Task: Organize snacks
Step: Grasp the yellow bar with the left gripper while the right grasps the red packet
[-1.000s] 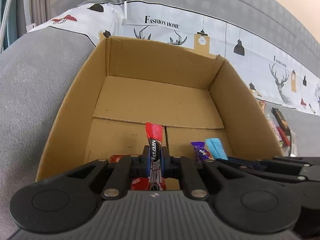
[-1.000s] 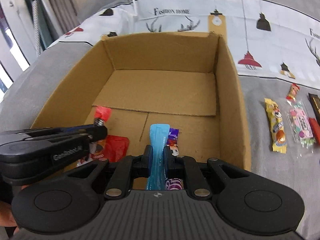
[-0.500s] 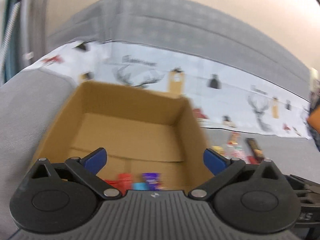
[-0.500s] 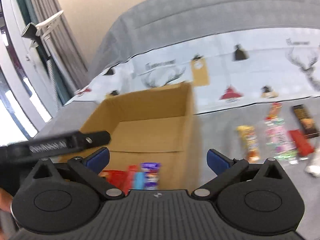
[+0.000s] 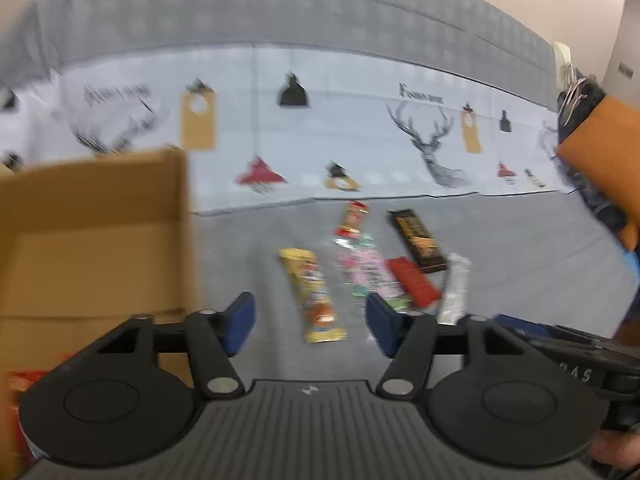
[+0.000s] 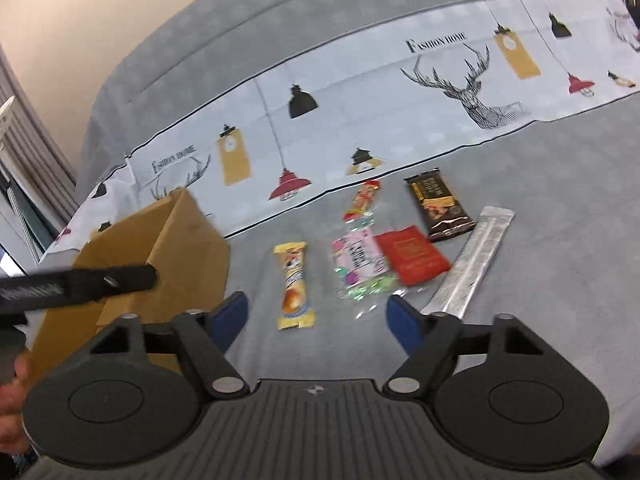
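Closing, nothing between: left gripper (image 5: 310, 322) and right gripper (image 6: 318, 318) above yellow plastic snack bar (image 6: 294, 285), beside brown cardboard box (image 6: 176, 256).

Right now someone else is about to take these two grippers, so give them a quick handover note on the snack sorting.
Left gripper: nothing between the fingers, jaws closing, aimed at the loose snacks.
Right gripper: also holding nothing, jaws closing, over the same group.
Cardboard box sits to the left on the grey sofa; something red shows low in its near corner in the left wrist view.
Left on the sofa: yellow snack bar, pink candy bag, small red-and-yellow packet, red packet, dark chocolate bar, silver stick sachet.
Left to do: move these six into the box.
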### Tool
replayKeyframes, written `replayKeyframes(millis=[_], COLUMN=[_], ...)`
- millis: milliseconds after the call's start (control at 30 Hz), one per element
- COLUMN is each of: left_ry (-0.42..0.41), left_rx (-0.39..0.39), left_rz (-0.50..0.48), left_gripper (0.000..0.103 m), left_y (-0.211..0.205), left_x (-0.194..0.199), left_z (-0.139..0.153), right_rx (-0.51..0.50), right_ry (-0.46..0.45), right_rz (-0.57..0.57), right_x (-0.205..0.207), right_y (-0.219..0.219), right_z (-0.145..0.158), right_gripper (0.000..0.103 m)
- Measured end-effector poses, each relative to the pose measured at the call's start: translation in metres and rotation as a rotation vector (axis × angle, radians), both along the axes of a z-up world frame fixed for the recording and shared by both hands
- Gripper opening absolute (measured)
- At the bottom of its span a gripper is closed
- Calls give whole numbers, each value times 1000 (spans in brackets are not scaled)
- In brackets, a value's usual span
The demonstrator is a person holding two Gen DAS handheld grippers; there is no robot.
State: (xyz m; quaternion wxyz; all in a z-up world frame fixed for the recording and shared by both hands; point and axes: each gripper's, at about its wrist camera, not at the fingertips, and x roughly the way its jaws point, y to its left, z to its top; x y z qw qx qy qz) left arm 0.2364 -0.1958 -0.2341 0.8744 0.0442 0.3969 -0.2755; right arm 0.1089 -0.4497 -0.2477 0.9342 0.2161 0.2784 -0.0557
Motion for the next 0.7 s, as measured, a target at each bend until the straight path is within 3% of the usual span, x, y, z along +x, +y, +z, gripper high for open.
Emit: replayKeyframes(millis=[100, 200, 233, 333, 400, 467, 567, 667, 700], left_ry=[63, 127, 163, 254, 304, 288, 248, 226, 230], left_rx=[2, 81, 104, 135, 133, 105, 130, 141, 129], left_rz=[-1, 22, 43, 84, 105, 104, 80, 88, 92], left_gripper=[55, 55, 55, 52, 49, 48, 42, 27, 27], left_y=[-27, -54, -59, -66, -64, -62, -67, -65, -62], left_x=[19, 44, 54, 82, 93, 95, 94, 94, 95], left_z=[-21, -54, -68, -104, -124, -128, -130, -130, -130], right_rx=[33, -103, -119, 20, 75, 28, -33, -105, -106], right_ry=[-19, -9, 13, 118, 163, 183, 185, 207, 222], right_rz=[22, 71, 86, 68, 45, 14, 0, 4, 19], right_x=[10, 33, 42, 70, 83, 90, 102, 109, 112], right_y=[-26, -40, -45, -75, -85, -82, -76, -72, -72], right_z=[8, 1, -6, -43, -60, -64, -66, -73, -77], right_gripper=[76, 76, 71, 48, 46, 46, 47, 57, 57])
